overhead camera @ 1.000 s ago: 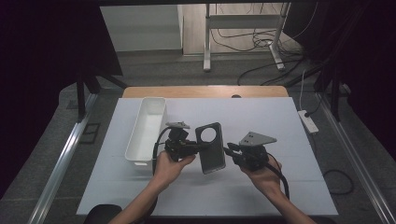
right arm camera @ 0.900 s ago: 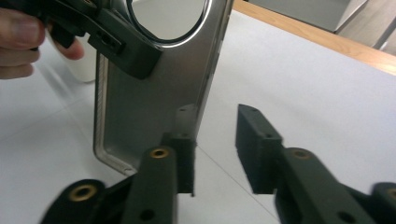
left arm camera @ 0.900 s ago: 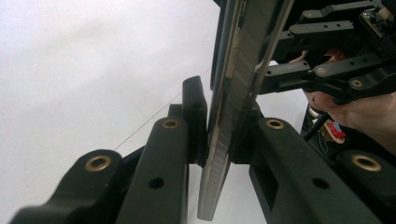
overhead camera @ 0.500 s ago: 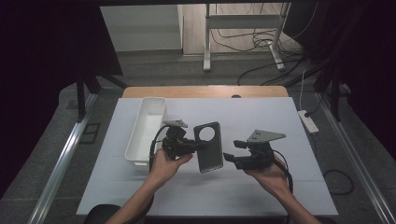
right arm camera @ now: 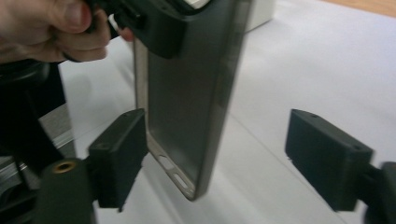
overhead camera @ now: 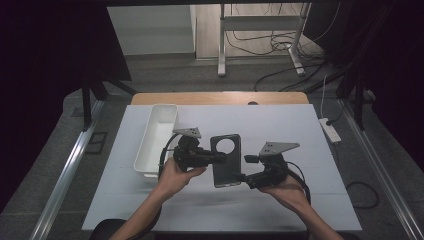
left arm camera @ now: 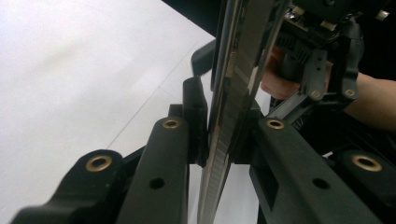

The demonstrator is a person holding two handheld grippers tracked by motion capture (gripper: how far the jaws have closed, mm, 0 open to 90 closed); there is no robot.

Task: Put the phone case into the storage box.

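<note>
A dark, see-through phone case with a round camera hole hangs above the white table, lower end nearest me. My left gripper is shut on its left edge; in the left gripper view both pads press the thin case. My right gripper is open and its jaws have just been opening. The case's lower end stands between them, close to one pad and well apart from the other.
A long white tray lies on the table left of my left hand. A power strip sits at the right table edge. Cables trail on the floor beyond.
My right gripper's jaws have spread apart and let go of the case's lower end. The left gripper keeps hold of the case in much the same place.
</note>
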